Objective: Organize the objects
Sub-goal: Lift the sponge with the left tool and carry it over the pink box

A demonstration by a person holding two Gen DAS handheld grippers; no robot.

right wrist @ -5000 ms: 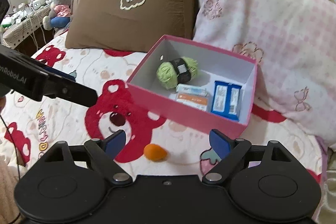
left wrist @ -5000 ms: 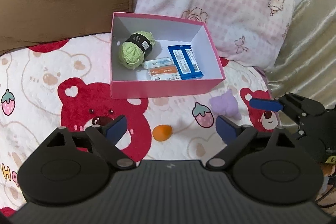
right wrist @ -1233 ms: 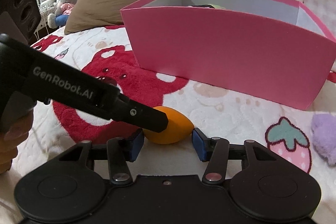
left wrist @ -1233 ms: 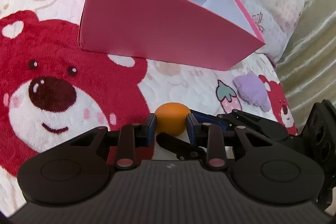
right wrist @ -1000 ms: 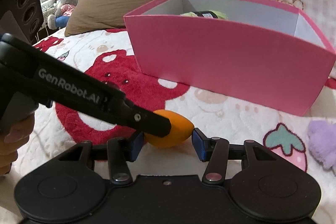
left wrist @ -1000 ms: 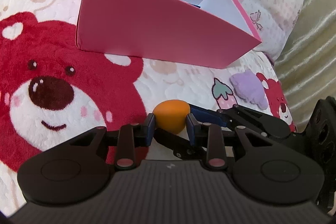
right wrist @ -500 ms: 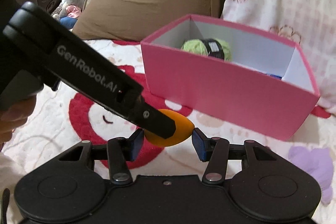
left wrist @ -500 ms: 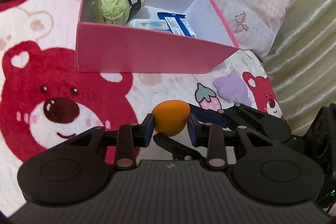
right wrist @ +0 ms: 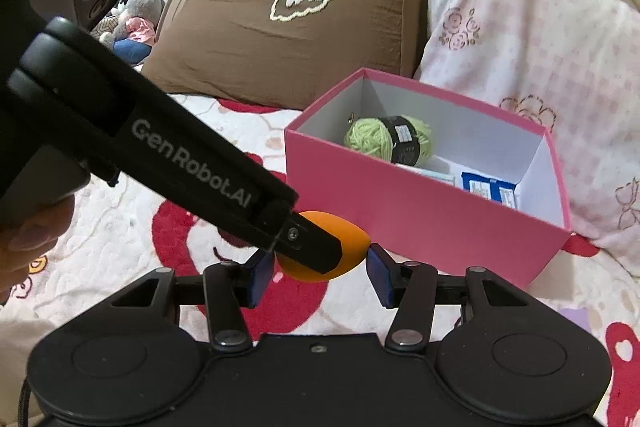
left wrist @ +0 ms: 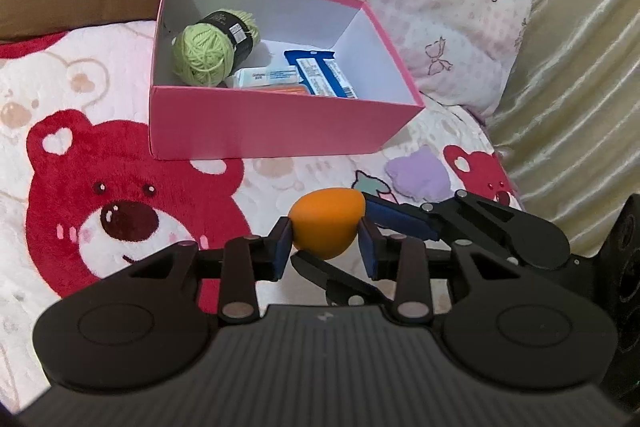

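- Now left claw (left wrist: 325,247) clenched on the orange egg-shaped sponge (left wrist: 326,227), blue pads pressing both its sides.
- Right claw (right wrist: 317,277) grasping the same sponge from the other side, crossing the left one.
- Sponge held in the air above the bear-print blanket (left wrist: 120,211), in front of the pink box (left wrist: 276,131).
- Inside the box: green yarn ball (left wrist: 204,55), blue packet (left wrist: 320,75).
- Beside the box, on the blanket: purple plush piece (left wrist: 418,173).

The left claw (right wrist: 320,259) hides half the orange sponge (right wrist: 352,259) (right view).
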